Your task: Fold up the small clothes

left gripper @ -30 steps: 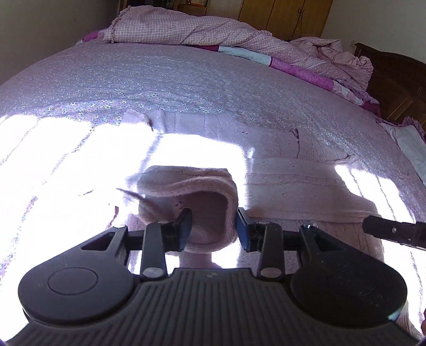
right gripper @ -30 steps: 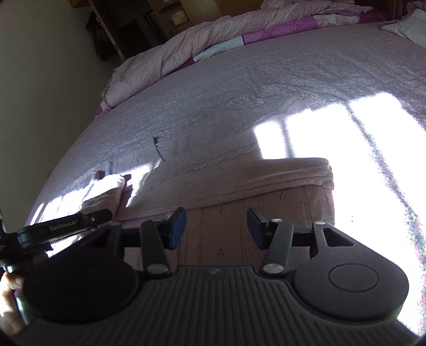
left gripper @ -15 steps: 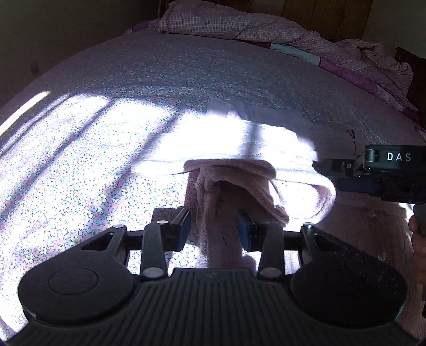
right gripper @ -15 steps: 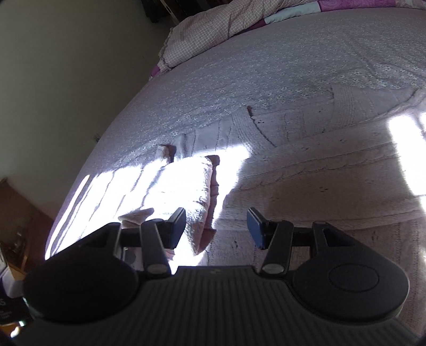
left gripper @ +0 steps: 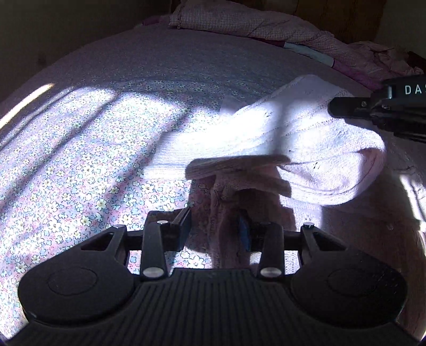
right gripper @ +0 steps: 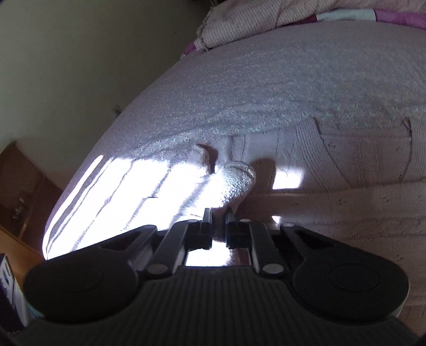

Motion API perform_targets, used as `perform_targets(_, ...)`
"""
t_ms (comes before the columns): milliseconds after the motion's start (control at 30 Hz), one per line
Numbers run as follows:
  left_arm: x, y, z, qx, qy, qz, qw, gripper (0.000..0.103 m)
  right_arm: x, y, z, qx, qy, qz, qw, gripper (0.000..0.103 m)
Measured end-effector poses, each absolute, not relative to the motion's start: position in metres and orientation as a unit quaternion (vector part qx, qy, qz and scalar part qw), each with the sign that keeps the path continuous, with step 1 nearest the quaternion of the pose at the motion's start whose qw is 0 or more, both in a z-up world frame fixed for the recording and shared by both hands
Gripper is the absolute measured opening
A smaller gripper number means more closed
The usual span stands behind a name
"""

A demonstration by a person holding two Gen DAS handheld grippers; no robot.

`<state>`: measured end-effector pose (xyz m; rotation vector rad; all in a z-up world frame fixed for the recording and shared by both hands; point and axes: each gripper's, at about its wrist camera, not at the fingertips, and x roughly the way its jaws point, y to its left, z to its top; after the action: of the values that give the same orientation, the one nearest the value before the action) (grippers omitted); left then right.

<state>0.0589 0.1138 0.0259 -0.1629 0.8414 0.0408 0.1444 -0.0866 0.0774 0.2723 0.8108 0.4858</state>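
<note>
A pale pink knit sweater (right gripper: 359,186) lies spread on the bed, its lower part folded up. Its left sleeve (left gripper: 279,138) is lifted off the bed. My left gripper (left gripper: 214,229) is shut on the sleeve's cuff end, which bunches between the fingers. My right gripper (right gripper: 218,229) is shut on the sleeve (right gripper: 234,183) further up, near the sweater's body. The right gripper also shows in the left wrist view (left gripper: 380,111) at the right edge, above the sleeve.
The bed has a floral purple sheet (left gripper: 80,165) with bright sun patches. A crumpled pink checked quilt (left gripper: 253,24) lies along the far edge. A wall (right gripper: 80,66) and wooden furniture (right gripper: 18,191) stand beyond the bed's left side.
Both grippers have shut on the sleeve; the right one moved left to it. The sleeve has come up off the bed.
</note>
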Motion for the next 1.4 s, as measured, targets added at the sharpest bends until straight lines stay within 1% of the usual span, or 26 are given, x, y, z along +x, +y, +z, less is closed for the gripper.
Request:
perform_targets(100,0.062,0.114,0.024,-0.078,0.408,0.023,0.909,0.045,0.132,-0.087,0.107,0.102,0.329,0.226,0.911,0.011)
perform_targets(200,0.062,0.114,0.022,-0.072,0.408,0.025,0.910,0.045,0.124,-0.086,0.113,0.048,0.291,0.183,0.938,0.011)
perform_targets(267,0.061,0.113,0.022,-0.069,0.407,0.027,0.910,0.045,0.126,-0.087,0.102,0.023,0.299,0.162,0.940,0.011)
perform_targets(400,0.059,0.113,0.025,-0.069,0.410,0.025,0.909,0.045,0.135,-0.092,0.063,-0.004,0.348,0.122,0.930,0.011)
perform_targets(500,0.059,0.116,0.027,-0.073,0.413,0.025,0.908,0.045,0.139,-0.104,0.037,0.013,0.378,0.105,0.920,0.012)
perform_targets(633,0.057,0.121,0.032,-0.077,0.414,0.027,0.907,0.045,0.139,-0.108,0.040,0.041,0.378,0.105,0.919,0.015)
perform_targets(733,0.056,0.127,0.036,-0.081,0.417,0.029,0.905,0.045,0.137,-0.108,0.051,0.048,0.385,0.102,0.916,0.016)
perform_targets(800,0.056,0.130,0.040,-0.083,0.421,0.031,0.903,0.045,0.131,-0.108,0.062,0.051,0.375,0.104,0.920,0.016)
perform_targets(833,0.056,0.131,0.041,-0.084,0.422,0.032,0.902,0.045,0.127,-0.107,0.068,0.050,0.367,0.106,0.923,0.018)
perform_targets(867,0.056,0.132,0.042,-0.085,0.423,0.033,0.902,0.045,0.124,-0.105,0.072,0.048,0.362,0.107,0.925,0.027)
perform_targets(900,0.056,0.132,0.042,-0.086,0.424,0.035,0.901,0.045,0.120,-0.103,0.077,0.048,0.356,0.111,0.927,0.034)
perform_targets(933,0.056,0.132,0.042,-0.087,0.425,0.036,0.900,0.045,0.117,-0.099,0.081,0.049,0.348,0.122,0.928,0.046)
perform_targets(967,0.056,0.133,0.042,-0.088,0.427,0.036,0.899,0.045,0.113,-0.093,0.085,0.047,0.342,0.135,0.929,0.050)
perform_targets(1133,0.057,0.133,0.038,-0.089,0.433,0.036,0.896,0.045,0.105,-0.061,0.094,0.016,0.332,0.189,0.924,0.050)
perform_targets(1400,0.059,0.132,0.033,-0.087,0.438,0.033,0.894,0.046,0.116,-0.019,0.074,-0.025,0.360,0.228,0.904,0.050)
